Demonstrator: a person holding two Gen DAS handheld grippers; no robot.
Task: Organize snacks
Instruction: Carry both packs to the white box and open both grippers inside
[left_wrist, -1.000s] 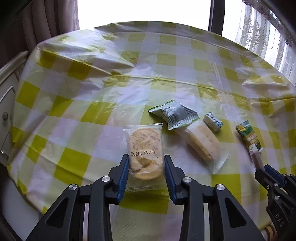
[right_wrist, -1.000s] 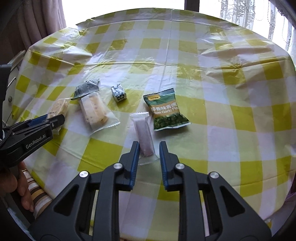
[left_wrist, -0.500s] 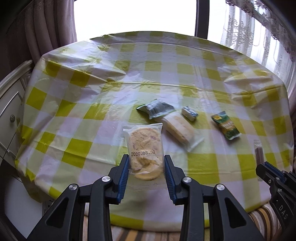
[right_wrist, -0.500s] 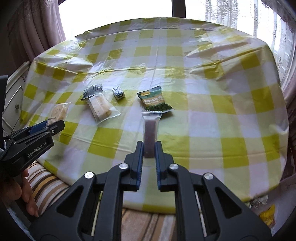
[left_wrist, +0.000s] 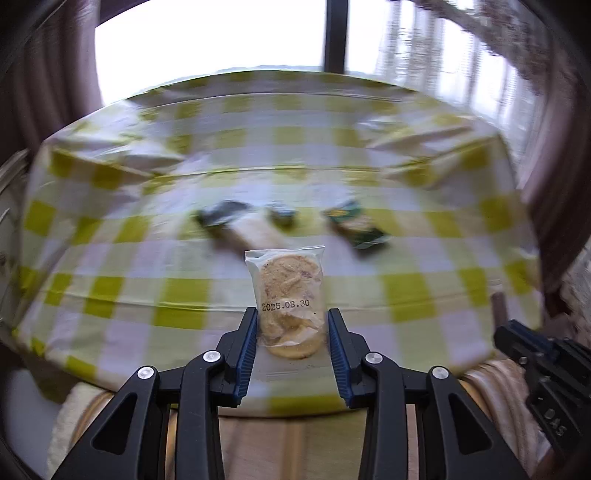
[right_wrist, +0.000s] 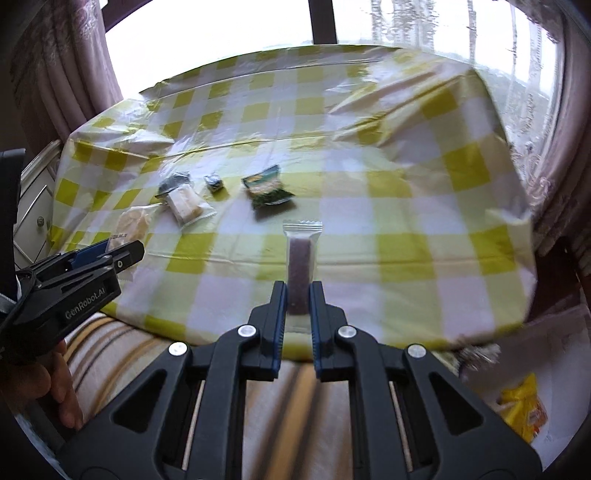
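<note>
Surface (right_wrist: 406, 206) under yellow checked cloth, two snacks lifted off it

Green packet (right_wrist: 266, 187) and three smaller packs lie mid-cloth; left tool (left_wrist: 291, 341) clamps the dated cookie pack (left_wrist: 288, 299) near the front edge; right tool (right_wrist: 297, 321) pinches the thin purple bar (right_wrist: 301, 266).

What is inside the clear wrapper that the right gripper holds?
The clear wrapper holds one dark reddish-brown bar. The right gripper is shut on its lower end, so the bottom of the bar is covered by the jaws.
</note>
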